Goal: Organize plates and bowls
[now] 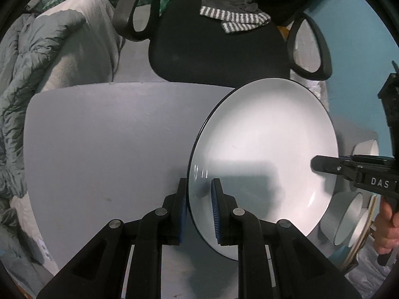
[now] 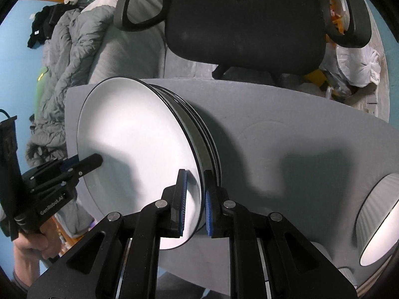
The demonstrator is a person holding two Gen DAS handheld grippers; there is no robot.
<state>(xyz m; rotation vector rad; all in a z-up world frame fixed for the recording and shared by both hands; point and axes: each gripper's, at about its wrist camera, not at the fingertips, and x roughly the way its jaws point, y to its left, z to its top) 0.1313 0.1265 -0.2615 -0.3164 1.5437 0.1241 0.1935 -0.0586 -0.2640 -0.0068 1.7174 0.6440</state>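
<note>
A white plate with a dark rim point(image 1: 264, 149) is held between both grippers above the grey table point(image 1: 112, 137). My left gripper point(image 1: 199, 209) is shut on its rim, one finger on each face. My right gripper point(image 2: 193, 199) is shut on the opposite rim of the same plate point(image 2: 134, 144); it also shows in the left wrist view point(image 1: 324, 164). In the right wrist view the plate sits on or just over a stack of similar plates point(image 2: 199, 129). My left gripper shows at the left edge of the right wrist view point(image 2: 84, 162).
A white ribbed bowl point(image 2: 379, 216) sits at the table's right; bowls point(image 1: 351, 214) also show at the right of the left wrist view. A black office chair point(image 1: 214, 49) stands behind the table, with a grey quilt point(image 1: 37, 74) and white bags point(image 2: 354, 67) around it.
</note>
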